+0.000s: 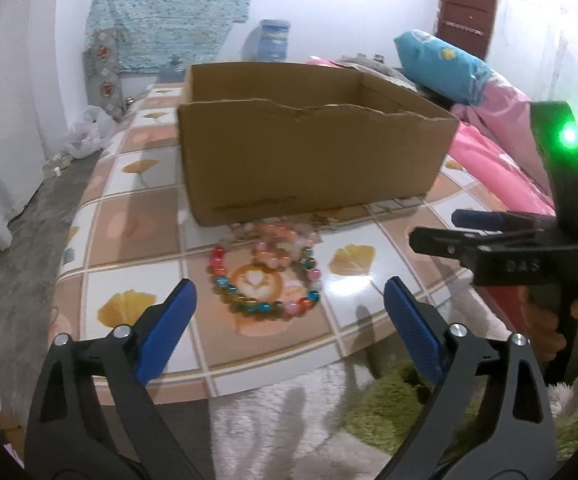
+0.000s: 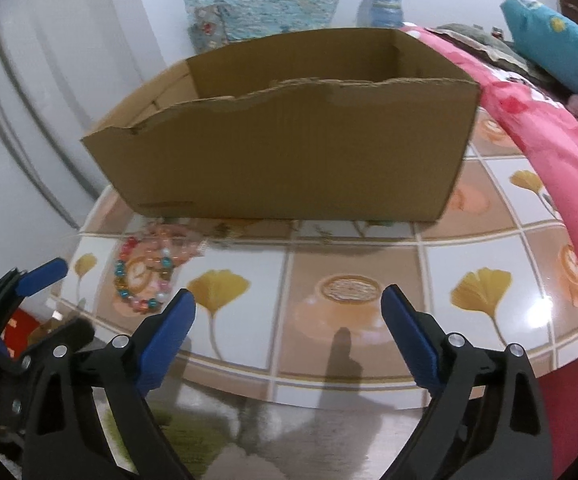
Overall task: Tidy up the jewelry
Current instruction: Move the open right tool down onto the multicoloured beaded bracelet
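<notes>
Tablecloth (image 2: 469,236) under cardboard box (image 1: 309,160) (print unreadable)

Bead bracelets (image 1: 267,270) lying flat in small overlapping heap on tabletop (image 1: 157,236), just in front of cardboard box (image 1: 309,160). Largest bracelet showing red, blue, amber, pink beads; paler pink-orange ones sitting behind it, nearly touching box. Box standing upright, top open, front rim torn, inside hidden.
</notes>
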Tool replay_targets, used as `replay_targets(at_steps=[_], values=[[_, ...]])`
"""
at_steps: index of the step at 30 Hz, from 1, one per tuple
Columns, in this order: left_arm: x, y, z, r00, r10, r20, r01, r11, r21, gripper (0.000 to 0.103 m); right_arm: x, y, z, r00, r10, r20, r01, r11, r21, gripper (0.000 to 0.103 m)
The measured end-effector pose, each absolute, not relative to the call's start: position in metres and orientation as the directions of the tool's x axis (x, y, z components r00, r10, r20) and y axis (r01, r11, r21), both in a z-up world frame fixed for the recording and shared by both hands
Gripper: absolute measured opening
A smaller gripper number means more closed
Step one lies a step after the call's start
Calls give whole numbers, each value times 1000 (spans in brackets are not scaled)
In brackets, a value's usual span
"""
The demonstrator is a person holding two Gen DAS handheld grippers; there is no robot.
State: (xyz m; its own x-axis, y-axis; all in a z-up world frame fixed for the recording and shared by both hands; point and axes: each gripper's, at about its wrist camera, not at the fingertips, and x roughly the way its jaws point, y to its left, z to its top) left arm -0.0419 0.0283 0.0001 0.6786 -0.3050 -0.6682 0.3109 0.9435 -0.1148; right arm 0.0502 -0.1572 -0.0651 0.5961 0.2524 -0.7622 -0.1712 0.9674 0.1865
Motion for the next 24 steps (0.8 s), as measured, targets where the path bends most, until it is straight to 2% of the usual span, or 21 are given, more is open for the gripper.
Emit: replay_targets(at_steps=[5, 9, 13, 18, 24], values=[[-37, 41, -4, 682, -295, -670, 276, 951, -138, 80, 52, -142, -66, 577, 290, -764, -212, 956, 203, 83], [-29, 49, -10, 659, -316, -683, 270, 946, -177, 66, 56, -131, -68, 550, 333, -766, -239, 941, 237, 71], [-19, 57, -16, 640, -323, -697, 262, 945, -197, 56, 58, -117, -71, 524, 363, -770, -273, 929, 251, 60], [-3, 61, -19, 636, -293, -714, 251, 953, -167, 43, 63, -101, -74, 491, 409, -769, -307, 907, 287, 45], [17, 60, -21, 619, -292, -729, 278, 950, -144, 39, 74, -82, -79, 455, 431, -779, -337, 893, 297, 34]])
